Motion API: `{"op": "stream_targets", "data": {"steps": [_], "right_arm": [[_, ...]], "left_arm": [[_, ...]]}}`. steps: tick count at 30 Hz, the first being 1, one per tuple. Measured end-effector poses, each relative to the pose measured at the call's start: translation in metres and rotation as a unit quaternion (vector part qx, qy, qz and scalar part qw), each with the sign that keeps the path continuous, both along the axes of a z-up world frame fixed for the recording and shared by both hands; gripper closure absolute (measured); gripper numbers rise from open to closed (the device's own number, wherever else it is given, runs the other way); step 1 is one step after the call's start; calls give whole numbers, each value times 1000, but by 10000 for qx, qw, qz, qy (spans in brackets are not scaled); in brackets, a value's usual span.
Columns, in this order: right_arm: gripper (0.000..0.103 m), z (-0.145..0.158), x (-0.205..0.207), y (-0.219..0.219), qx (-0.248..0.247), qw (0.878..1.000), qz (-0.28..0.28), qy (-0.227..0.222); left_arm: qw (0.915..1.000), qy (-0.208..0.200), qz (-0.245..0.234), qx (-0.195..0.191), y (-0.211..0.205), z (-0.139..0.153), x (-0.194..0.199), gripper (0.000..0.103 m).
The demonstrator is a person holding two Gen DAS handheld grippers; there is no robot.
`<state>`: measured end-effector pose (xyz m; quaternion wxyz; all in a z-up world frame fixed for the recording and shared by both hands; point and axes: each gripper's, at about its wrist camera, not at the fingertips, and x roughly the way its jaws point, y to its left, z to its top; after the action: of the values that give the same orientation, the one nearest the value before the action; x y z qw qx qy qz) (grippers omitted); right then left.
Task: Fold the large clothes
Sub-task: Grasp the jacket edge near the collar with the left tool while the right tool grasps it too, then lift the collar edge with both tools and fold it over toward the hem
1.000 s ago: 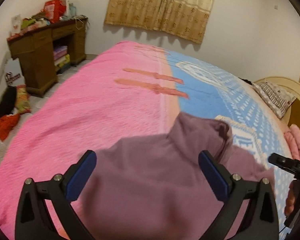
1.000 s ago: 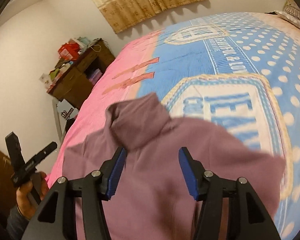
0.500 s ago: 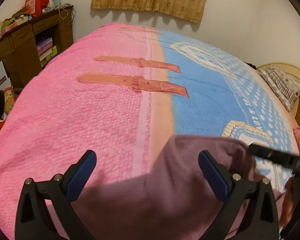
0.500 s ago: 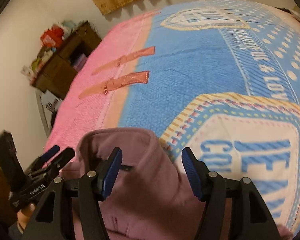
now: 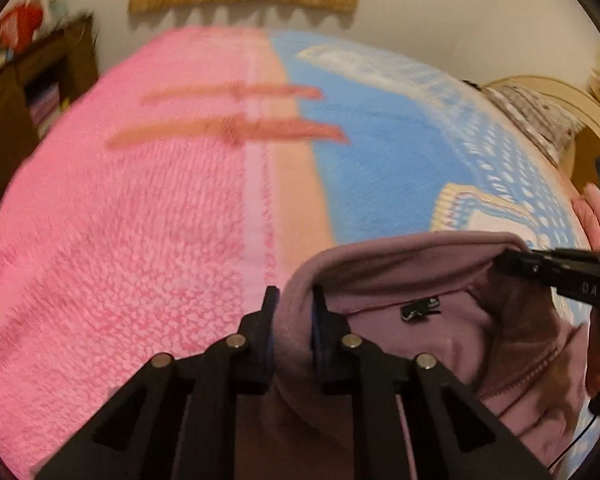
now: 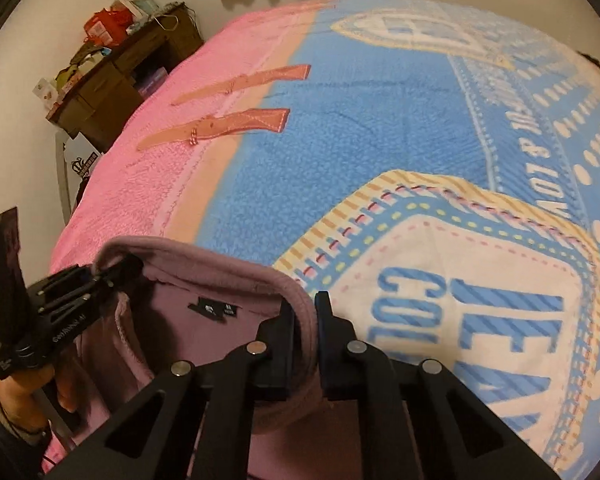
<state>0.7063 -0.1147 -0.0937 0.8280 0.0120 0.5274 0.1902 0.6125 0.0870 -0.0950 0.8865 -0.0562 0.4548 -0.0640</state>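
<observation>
Both tools, spread wide half a second ago, are now pinching the mauve fleece pullover [image 5: 440, 320] low in frame: the left gripper [image 5: 294, 300] clamping the collar's left end, the right gripper [image 6: 305, 304] its right end, over the pink-and-blue fleece bedspread [image 6: 360, 140].

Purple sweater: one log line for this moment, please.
left claw: shut on purple sweater collar | right claw: shut on collar, other side | collar stretched open over bed blanket

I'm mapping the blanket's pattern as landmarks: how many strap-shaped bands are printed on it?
2. Far strap and near strap lie side by side across the pink-blue seam of the blanket, beyond the purple garment. Cloth may hide more.
</observation>
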Motion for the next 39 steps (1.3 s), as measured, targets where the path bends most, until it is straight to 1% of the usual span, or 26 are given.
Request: {"op": "stream_targets", "data": {"steps": [1, 6, 9, 12, 13, 14, 15, 17, 19, 20, 22, 24, 25, 26, 28, 29, 30, 31, 32, 34, 36, 39], "right_arm": [[96, 5, -6, -2, -34, 9999, 5, -105], [96, 39, -36, -14, -87, 9988, 71, -476], [96, 65, -63, -21, -121, 9969, 178, -750], [97, 84, -92, -25, -130, 9944, 280, -1011], [97, 89, -104, -28, -163, 9933, 308, -1103], [97, 93, -116, -30, -193, 9920, 345, -1196], [97, 96, -125, -31, -213, 9911, 362, -1260], [97, 98, -149, -32, -314, 9884, 414, -1425], [97, 96, -176, -34, -369, 9856, 464, -1583], [97, 94, -192, -36, -415, 9834, 467, -1703], [97, 85, -218, -44, -273, 9834, 438, -1739], [97, 64, -243, -47, -424, 9820, 411, -1795], [97, 54, -250, -45, -508, 9823, 445, -1745], [97, 40, -256, -44, -604, 9834, 459, -1650], [97, 16, -262, -45, -719, 9853, 445, -1483], [97, 4, -263, -46, -799, 9858, 419, -1418], [97, -6, -263, -48, -820, 9867, 358, -1355], [97, -12, -262, -52, -762, 9883, 303, -1286], [97, -19, -261, -55, -702, 9899, 278, -1198], [97, -23, -261, -54, -705, 9892, 259, -1259], [97, -20, -262, -51, -773, 9881, 242, -1310], [97, -17, -263, -46, -822, 9870, 241, -1362]], "left_arm": [[9999, -97, -65, 7, -3, 7, -5, 89], [9983, -389, -355, -245, -5, 46, -25, 89], [9958, -599, -615, -322, -3, 65, -42, 90], [9904, -906, -993, -325, -2, 83, -73, 90], [9882, -998, -1132, -257, -4, 86, -78, 90], [9853, -1117, -1285, -116, -7, 89, -93, 90], [9834, -1173, -1384, -57, -7, 88, -93, 90], [9762, -1397, -1637, 257, -13, 88, -117, 90], [9652, -1707, -1903, 543, -21, 86, -146, 90], [9607, -1822, -1973, 702, -24, 84, -158, 90], [9538, -1954, -2108, 880, -30, 74, -184, 90], [9460, -2008, -2247, 1195, -37, 61, -200, 90], [9434, -1983, -2291, 1352, -41, 52, -207, 90], [9441, -1882, -2306, 1414, -43, 41, -210, 90], [9426, -1755, -2315, 1647, -47, 21, -215, 89], [9453, -1604, -2320, 1641, -48, 12, -215, 88], [9470, -1526, -2293, 1653, -48, 6, -218, 87], [9465, -1511, -2243, 1759, -49, 0, -219, 85], [9483, -1501, -2152, 1784, -47, -4, -219, 85], [9549, -1544, -2002, 1557, -42, -4, -221, 85], [9592, -1532, -1869, 1468, -41, 0, -222, 85], [9618, -1524, -1824, 1355, -40, 4, -223, 85]]}}
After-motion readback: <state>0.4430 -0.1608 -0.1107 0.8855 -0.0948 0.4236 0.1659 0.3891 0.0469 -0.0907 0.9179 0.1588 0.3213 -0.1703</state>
